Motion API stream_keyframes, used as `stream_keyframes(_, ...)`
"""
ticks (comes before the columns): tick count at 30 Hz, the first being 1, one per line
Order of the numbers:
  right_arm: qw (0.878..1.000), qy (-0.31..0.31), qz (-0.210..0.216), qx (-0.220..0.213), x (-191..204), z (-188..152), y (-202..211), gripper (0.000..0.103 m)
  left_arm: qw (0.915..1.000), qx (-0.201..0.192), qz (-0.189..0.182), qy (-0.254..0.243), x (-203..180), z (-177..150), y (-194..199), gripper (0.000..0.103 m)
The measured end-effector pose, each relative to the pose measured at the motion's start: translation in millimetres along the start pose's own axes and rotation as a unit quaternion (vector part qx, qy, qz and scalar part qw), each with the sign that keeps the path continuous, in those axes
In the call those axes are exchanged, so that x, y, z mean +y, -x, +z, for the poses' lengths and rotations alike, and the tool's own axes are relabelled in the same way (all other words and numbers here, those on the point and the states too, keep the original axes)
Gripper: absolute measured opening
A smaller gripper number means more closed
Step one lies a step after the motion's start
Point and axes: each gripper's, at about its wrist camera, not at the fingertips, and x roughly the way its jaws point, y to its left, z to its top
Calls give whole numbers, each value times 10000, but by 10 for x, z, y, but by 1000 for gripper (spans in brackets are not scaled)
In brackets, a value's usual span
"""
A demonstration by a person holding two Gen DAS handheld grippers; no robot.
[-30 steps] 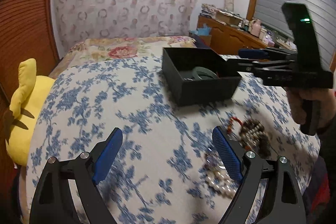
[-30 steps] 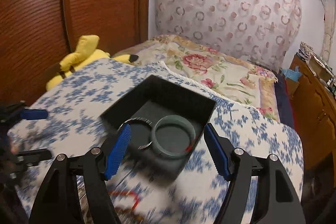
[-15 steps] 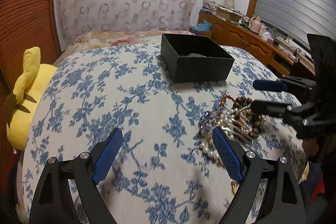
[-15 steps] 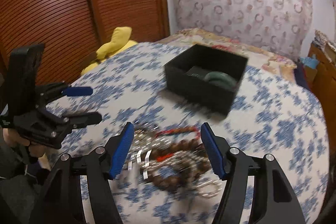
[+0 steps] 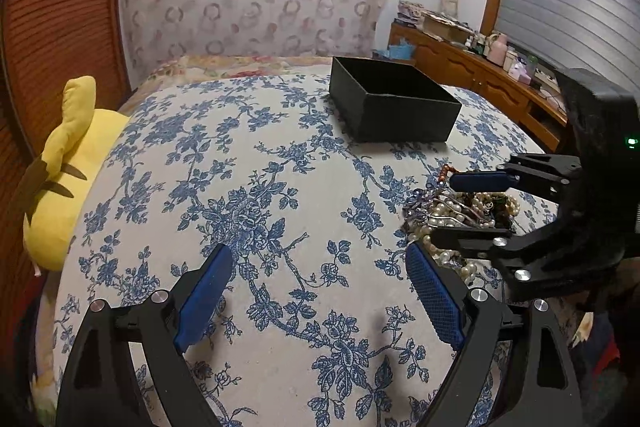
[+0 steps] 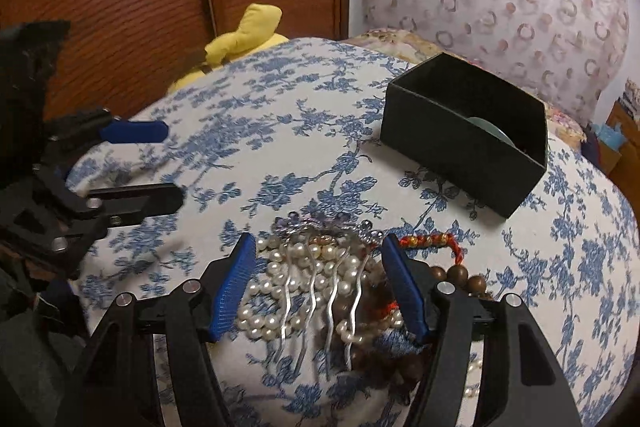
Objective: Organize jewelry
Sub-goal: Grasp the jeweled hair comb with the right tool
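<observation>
The right hand-held gripper [image 6: 318, 283] hangs over the jewelry pile [image 6: 320, 283], its blue pads apart on either side of a silver hair comb [image 6: 316, 291] and pearl strands, not pressing them. The left hand-held gripper [image 5: 316, 295] stands wide open over bare flowered bedspread [image 5: 260, 187], just beside the pile. Beyond it sits a black box [image 6: 468, 143] holding a green bangle [image 6: 490, 131]. A yellow plush toy [image 5: 68, 163] lies at the bed's edge.
</observation>
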Motion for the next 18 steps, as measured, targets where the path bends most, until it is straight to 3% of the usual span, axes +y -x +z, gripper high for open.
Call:
stream_keyframes(8, 9999, 63, -110, 95, 2, 23, -94, 63, 10000, -4, -8, -30, -29, -24, 0, 85)
stream_keyframes(18, 9999, -18, 25, -130, -29, 5, 74, 62, 10000, -1, -15, -36, -36, -36, 3, 85)
